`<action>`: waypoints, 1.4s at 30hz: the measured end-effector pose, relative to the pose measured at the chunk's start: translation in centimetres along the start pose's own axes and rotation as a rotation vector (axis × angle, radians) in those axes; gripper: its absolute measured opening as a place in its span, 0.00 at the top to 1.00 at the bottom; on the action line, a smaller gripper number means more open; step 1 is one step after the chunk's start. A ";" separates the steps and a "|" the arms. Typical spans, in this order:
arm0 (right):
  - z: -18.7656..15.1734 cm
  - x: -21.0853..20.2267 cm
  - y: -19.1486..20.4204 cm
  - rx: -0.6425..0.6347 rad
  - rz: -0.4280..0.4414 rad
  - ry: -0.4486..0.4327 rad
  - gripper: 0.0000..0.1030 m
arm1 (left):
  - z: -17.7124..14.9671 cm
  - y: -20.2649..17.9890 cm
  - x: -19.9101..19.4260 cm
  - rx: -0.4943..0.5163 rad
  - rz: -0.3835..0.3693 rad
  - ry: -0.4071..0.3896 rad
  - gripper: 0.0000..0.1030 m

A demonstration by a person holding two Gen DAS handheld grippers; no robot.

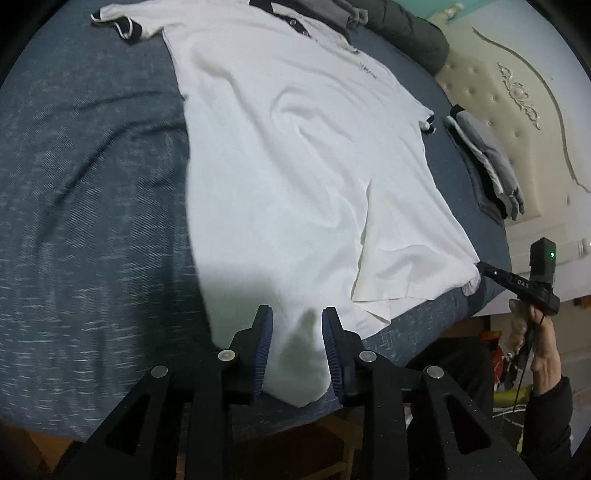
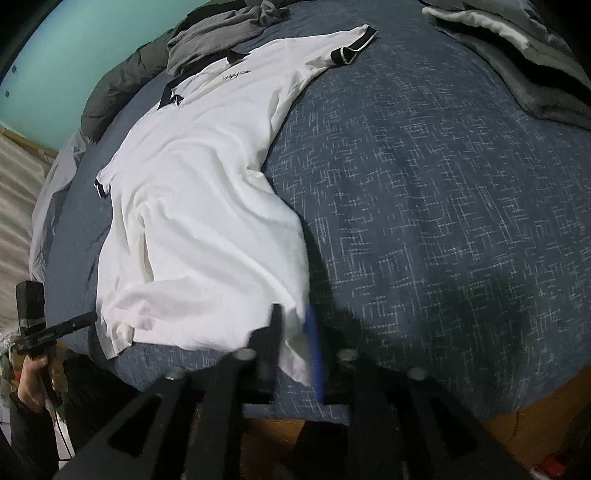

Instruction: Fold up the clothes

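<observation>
Spread flat on a blue-grey bedspread (image 1: pixel 74 192) is a white polo shirt (image 1: pixel 295 155), front up, w/ black collar and black-trimmed short sleeves; a small dark script mark is seen on the chest. Soft wrinkles are seen across the body, and the hem is slightly rumpled w/ one corner turned under near the bed edge.

In the left wrist view the shirt runs from 6 o'clock up to 12, collar at the far end. The left gripper (image 1: pixel 297 347) is placed at 6 o'clock w/ its fingers spread either side of one hem corner; cloth lies between the ribbed blue pads (image 1: pixel 264 354), not squeezed. The right gripper (image 1: pixel 484 269) is seen at 4 o'clock, held by a hand (image 1: pixel 543 350), its tip at the other hem corner; finger state cannot be told there.

In the right wrist view (blurred), the right gripper (image 2: pixel 295 332) is seen w/ hem cloth between black finger and blue pad; a true pinch cannot be confirmed.

No containers are visible. Folded grey clothes (image 1: pixel 484 166) are stacked at 3 o'clock by a cream headboard (image 1: pixel 517 110); a grey garment (image 2: pixel 221 33) lies crumpled past the collar.
</observation>
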State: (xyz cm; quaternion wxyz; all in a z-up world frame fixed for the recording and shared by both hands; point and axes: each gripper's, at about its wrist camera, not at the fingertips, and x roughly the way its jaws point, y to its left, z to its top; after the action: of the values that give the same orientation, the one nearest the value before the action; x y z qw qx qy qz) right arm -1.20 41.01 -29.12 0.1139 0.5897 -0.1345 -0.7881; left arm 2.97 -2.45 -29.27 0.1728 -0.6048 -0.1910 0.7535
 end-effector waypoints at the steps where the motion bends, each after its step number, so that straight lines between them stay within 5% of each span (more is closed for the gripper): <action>1: 0.0 -0.1 0.0 -0.001 0.000 -0.001 0.62 | -0.1 -0.2 0.3 0.003 0.004 0.005 0.71; 7: 0.1 -0.5 0.1 0.001 0.003 -0.012 0.61 | -0.5 -0.1 1.5 0.006 -0.003 0.026 0.75; 10: 0.1 -0.6 0.1 0.008 0.002 -0.014 0.61 | -0.6 0.2 1.4 0.003 -0.011 0.025 0.99; 21: 0.1 -1.0 0.1 0.014 -0.001 -0.018 0.61 | -0.5 1.8 -3.8 0.009 -0.044 -0.056 1.00; 30: -0.1 -0.7 -0.4 0.028 0.002 0.003 0.58 | -0.8 8.1 -10.9 -0.085 -0.022 -0.159 1.00; 37: -0.1 -0.2 0.0 0.028 0.001 0.018 0.58 | -1.6 9.3 -10.1 -0.113 -0.060 -0.125 1.00; 40: -0.1 -0.3 0.3 0.019 -0.001 0.018 0.58 | -1.5 8.2 -8.7 -0.091 -0.067 -0.097 0.95; 42: -0.1 -0.5 0.4 0.010 -0.001 0.017 0.58 | -1.4 7.6 -7.6 -0.077 -0.071 -0.075 0.69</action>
State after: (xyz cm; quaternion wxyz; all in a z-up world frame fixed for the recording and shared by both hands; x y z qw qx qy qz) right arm -0.97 40.76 -28.60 0.1116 0.5969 -0.1372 -0.7826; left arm 5.72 -12.64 -26.90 0.1686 -0.5751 -0.2474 0.7614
